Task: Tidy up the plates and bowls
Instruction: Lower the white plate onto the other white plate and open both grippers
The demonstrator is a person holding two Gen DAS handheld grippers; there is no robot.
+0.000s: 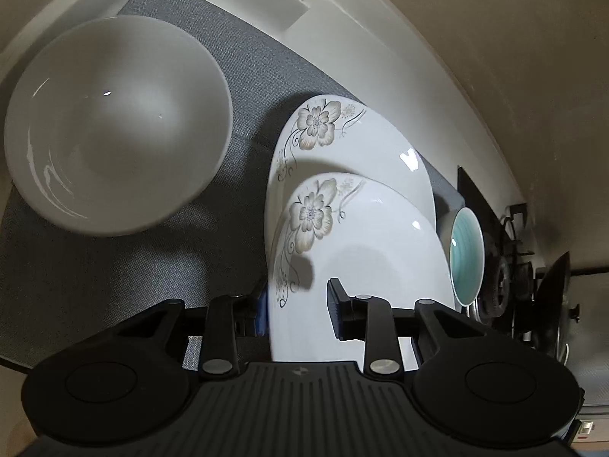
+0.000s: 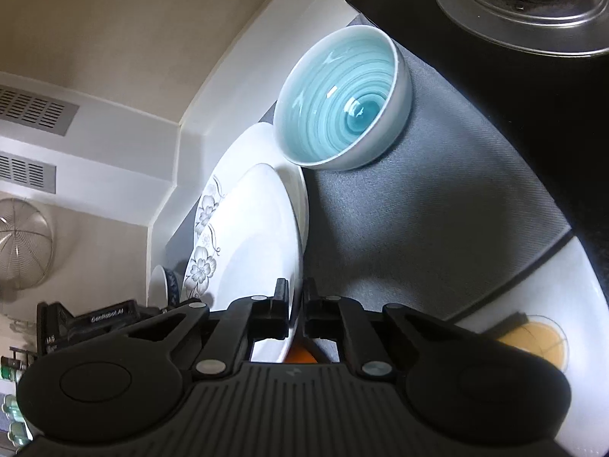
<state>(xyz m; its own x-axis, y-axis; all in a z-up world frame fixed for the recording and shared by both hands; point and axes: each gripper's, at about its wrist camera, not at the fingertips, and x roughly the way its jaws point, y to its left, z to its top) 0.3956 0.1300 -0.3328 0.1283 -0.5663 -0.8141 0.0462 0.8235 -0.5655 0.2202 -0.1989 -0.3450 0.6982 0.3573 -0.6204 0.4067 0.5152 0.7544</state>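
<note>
Partly done by the look of it: upper floral plate (image 1: 365, 266) carried above the lower floral plate (image 1: 365, 141), rim pinched by right tool (image 2: 295, 306), left tool (image 1: 297, 304) spread around it; white bowl (image 1: 114, 125) left, teal bowl (image 2: 342, 103) right, unstacked.

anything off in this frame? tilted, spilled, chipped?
One oddity: the upper floral white plate sits tilted and offset on the lower floral white plate, not nested, with both hand-held grippers at its near rim. No spills or chips visible.
</note>
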